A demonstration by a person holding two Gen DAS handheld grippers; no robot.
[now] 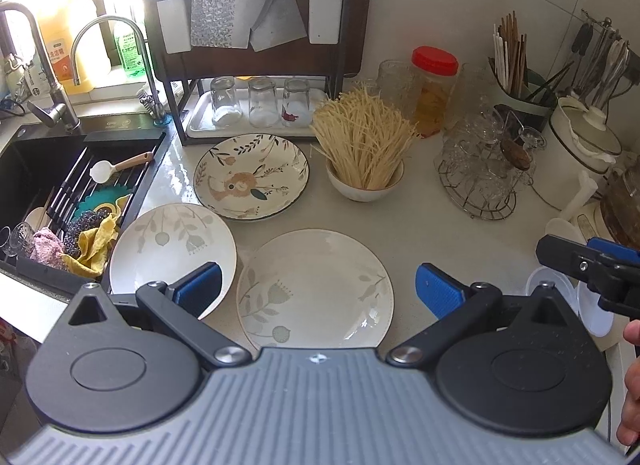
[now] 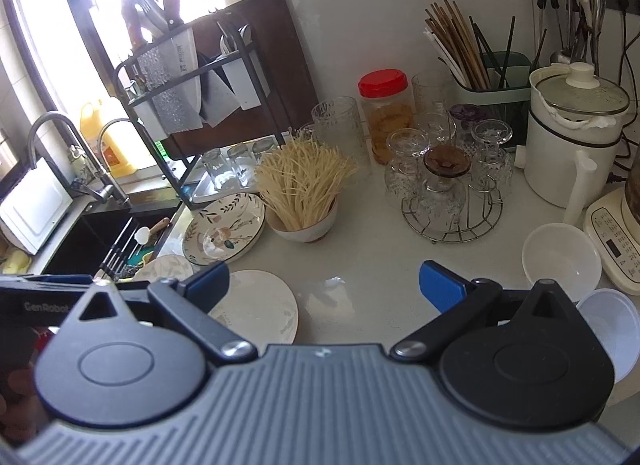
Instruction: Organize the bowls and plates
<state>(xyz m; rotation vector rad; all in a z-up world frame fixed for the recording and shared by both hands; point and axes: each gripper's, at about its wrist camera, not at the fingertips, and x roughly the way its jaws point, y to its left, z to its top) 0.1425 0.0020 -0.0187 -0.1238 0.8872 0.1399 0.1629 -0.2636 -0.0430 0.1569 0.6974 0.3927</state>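
My left gripper hangs w/ jaws spread wide, nothing between the blue pads, right above the nearest white round plate w/ pale leaf-and-flower print on the light stone counter. My right gripper is likewise released, jaws apart, holding nothing, over bare counter.

Three plates lie flat on the counter, none stacked. Besides the near one: a second white plate w/ grey-green leaf print to its left, by the edge of the black sink, rims nearly touching or just apart, can't tell. Behind those two, a cream deep plate w/ a bear and leaf pattern, in front of the black wire dish rack.

Just right of the bear plate: a small white bowl stuffed w/ upright dry noodles. In the right wrist view, a white empty bowl sits far right on the counter, next to a cream appliance w/ buttons; a translucent white plastic lid or dish sits just in front of it, partly hidden by my gripper body.

Other stuff: red-lidded clear plastic jar, wire stand w/ upturned glass cups, three upturned glasses on a white tray under the rack, a white pot w/ glass lid, a chopstick holder.
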